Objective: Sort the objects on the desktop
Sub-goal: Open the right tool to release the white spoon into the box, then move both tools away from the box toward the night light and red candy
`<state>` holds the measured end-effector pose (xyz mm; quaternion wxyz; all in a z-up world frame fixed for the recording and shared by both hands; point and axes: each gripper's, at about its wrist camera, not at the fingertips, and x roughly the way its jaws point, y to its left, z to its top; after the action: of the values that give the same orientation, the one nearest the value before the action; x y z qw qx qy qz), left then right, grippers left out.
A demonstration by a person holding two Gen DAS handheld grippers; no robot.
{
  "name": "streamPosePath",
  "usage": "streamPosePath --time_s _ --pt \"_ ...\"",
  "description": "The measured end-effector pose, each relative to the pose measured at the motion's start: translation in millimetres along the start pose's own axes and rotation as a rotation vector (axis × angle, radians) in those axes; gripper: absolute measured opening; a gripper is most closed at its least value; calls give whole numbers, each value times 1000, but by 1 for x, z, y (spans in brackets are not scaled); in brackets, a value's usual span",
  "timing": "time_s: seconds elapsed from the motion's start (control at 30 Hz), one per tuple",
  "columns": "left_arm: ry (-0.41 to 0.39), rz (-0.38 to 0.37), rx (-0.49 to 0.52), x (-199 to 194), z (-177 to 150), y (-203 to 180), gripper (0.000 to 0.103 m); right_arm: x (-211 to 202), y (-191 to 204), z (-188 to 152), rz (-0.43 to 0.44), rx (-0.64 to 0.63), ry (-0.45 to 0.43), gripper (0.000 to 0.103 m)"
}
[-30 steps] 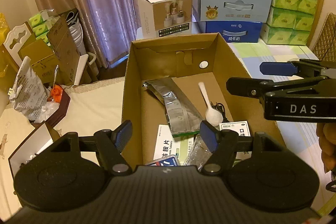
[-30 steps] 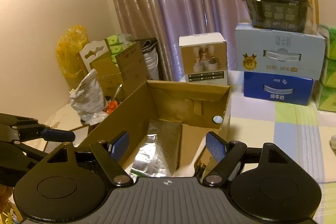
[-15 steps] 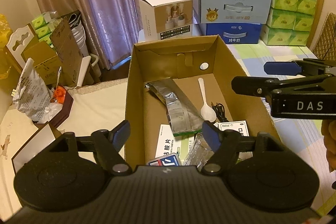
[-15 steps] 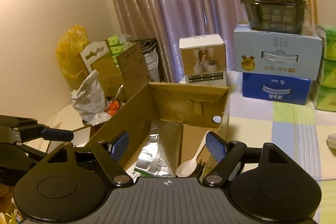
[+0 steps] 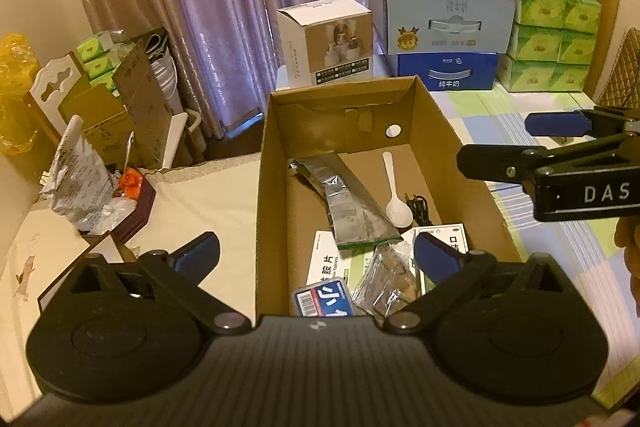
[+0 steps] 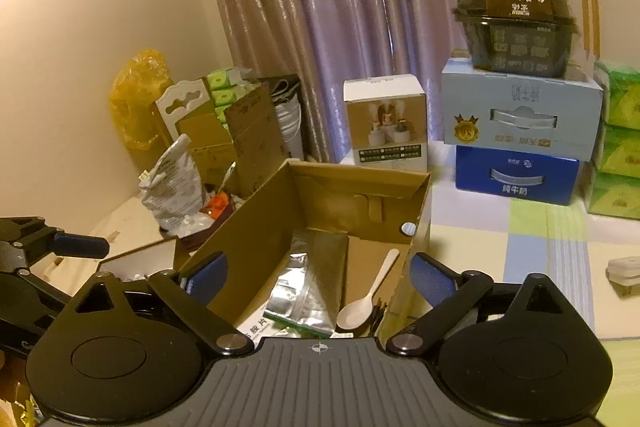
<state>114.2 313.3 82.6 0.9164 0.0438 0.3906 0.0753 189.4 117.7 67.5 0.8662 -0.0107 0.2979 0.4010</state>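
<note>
Both grippers sit further back from the cardboard box (image 5: 276,187) than a second ago, so more of its floor and the whole white spoon (image 5: 396,203) now show. Left gripper (image 5: 316,259): fingers apart, holding nothing, hanging over the near end of the box. Right gripper (image 6: 318,277): fingers apart, holding nothing, at 3 o'clock of the box. Contents, counted in the left wrist view: one spoon at 1 o'clock on the box floor, bowl toward the camera; one silver foil pouch (image 5: 352,203) just beside it at 11 o'clock; one black cable (image 5: 418,207) touching the spoon bowl; one crumpled clear wrapper (image 5: 386,283) at 6 o'clock; at least three flat medicine packs (image 5: 326,267), partly hidden, exact count uncertain. Handling, judged: spoon light, stiff, smooth plastic, best pinched across the thin handle; pouch light, limp, slippery, best taken by a sealed edge; wrapper crushes easily. One small white case (image 6: 624,269) lies outside the box on the checked tablecloth (image 6: 532,239).
</note>
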Motion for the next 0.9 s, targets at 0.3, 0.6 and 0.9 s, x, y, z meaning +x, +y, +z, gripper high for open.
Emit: streamPosePath --time_s 0.3,0.6,0.9 --pt "-22 39 -36 -26 -10 1 102 -23 8 -2 9 0 2 101" --pt "-42 69 -94 -52 -25 -2 102 -47 9 -15 7 14 18 101" --pt "-65 56 -141 -80 -42 -12 102 -77 19 -28 26 10 26 101"
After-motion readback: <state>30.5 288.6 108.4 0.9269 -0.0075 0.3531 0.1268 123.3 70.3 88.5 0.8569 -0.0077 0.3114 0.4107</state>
